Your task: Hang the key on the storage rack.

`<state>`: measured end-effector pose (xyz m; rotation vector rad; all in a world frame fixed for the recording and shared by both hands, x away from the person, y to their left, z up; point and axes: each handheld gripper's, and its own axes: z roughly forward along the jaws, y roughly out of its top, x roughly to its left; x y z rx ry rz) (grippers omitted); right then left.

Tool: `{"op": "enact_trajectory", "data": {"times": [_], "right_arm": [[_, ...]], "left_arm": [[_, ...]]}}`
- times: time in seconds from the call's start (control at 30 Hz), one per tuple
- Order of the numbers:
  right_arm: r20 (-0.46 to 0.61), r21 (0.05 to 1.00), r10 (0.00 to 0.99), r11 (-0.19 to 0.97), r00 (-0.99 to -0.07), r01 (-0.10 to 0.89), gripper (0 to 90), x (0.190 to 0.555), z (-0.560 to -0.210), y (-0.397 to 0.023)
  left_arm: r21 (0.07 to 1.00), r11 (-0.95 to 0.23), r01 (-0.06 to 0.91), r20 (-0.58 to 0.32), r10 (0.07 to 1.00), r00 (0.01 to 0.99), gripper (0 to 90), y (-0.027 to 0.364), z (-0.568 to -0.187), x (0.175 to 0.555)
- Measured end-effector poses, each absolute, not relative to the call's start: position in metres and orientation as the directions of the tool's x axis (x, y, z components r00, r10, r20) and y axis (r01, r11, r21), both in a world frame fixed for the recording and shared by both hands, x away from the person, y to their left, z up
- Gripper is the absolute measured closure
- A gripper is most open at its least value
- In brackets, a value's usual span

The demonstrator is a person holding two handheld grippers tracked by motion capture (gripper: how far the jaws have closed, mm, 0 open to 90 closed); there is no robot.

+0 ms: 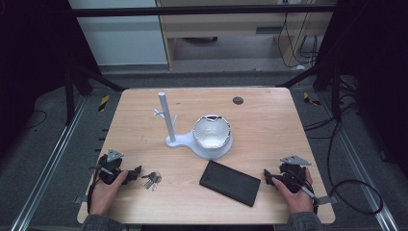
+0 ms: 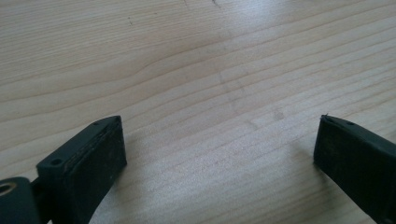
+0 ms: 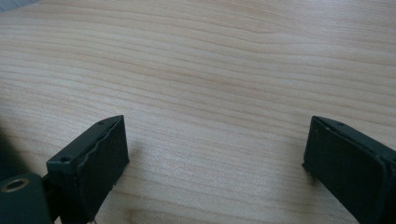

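A pale wooden table (image 1: 269, 115) with fine straight grain and rounded corners carries everything here. Near its middle stands a white plastic stand (image 1: 169, 126): a slim upright post with short side pegs, rising from a flat base that widens into a round dish. In that dish sits a glossy white bowl-shaped piece (image 1: 211, 132) with a dark, uneven rim.

Toward the near edge from the stand, and slightly to its left, lies a small bunch of silvery metal keys (image 1: 152, 180) on a ring. The keys lie flat, fanned out, their blades pointing mostly toward the near edge and their ring end toward the left gripper.

The black left gripper (image 1: 136, 171) rests on the table just beside the keys, on the side away from the stand's dish, apart from them, pointing at them. In the left gripper view its matte black, blocky jaws stand wide, with bare wood between.

Nearer than the dish lies a flat matte black rectangular case (image 1: 230, 183), its long axis running diagonally across the table.

Beyond the case from the keys, the black right gripper (image 1: 266, 174) rests near it, jaws likewise wide over bare wood.
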<state>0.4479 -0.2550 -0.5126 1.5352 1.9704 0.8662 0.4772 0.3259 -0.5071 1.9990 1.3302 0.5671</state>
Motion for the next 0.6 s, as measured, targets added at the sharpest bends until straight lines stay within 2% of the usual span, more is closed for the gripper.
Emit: {"op": "enact_trajectory", "data": {"times": [0.27,0.6], "right_arm": [[0.006,0.737,0.969,0.163,-0.248,0.656,6.5,0.445,-0.513,-0.254],[0.001,0.737,0.968,0.168,-0.249,0.655,6.5,0.444,-0.513,-0.254]], "left_arm": [[0.797,-0.265,0.542,0.021,0.910,0.414,4.3,0.323,-0.491,0.458],[0.827,-0.247,0.505,0.016,0.908,0.419,5.0,0.323,-0.484,0.452]]}}
